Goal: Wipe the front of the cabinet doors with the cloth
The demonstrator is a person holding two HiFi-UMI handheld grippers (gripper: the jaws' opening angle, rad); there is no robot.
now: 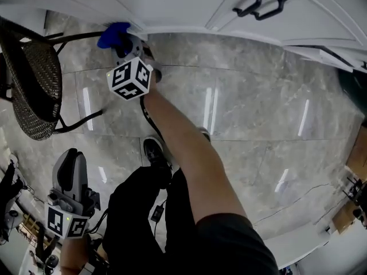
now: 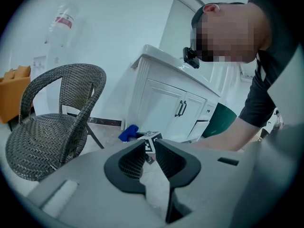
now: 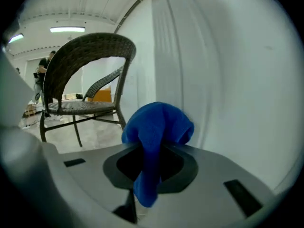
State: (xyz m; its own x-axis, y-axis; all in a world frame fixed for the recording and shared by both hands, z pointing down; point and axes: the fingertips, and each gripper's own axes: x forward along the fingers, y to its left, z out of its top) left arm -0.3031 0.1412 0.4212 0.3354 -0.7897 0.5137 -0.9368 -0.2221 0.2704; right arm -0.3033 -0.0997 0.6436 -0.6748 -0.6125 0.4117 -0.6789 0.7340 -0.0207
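A blue cloth point(image 3: 159, 127) is bunched between the jaws of my right gripper point(image 3: 151, 148), which is shut on it. In the right gripper view the cloth sits close against the white cabinet door point(image 3: 228, 80). From the head view, the cloth point(image 1: 114, 34) and the right gripper point(image 1: 127, 49) are low at the cabinet's left end point(image 1: 172, 4), far left of the black door handles point(image 1: 261, 6). My left gripper point(image 1: 73, 159) hangs at the bottom left, away from the cabinet. Its jaws point(image 2: 150, 144) are shut on nothing, and the left gripper view shows the cloth point(image 2: 128, 133) beyond them.
A dark wicker chair point(image 1: 34, 85) stands on the marble floor just left of the cabinet, close to the right gripper. The person's shoe point(image 1: 155, 150) and legs are below the outstretched arm. A dark green object point(image 2: 218, 120) sits at the cabinet's right end.
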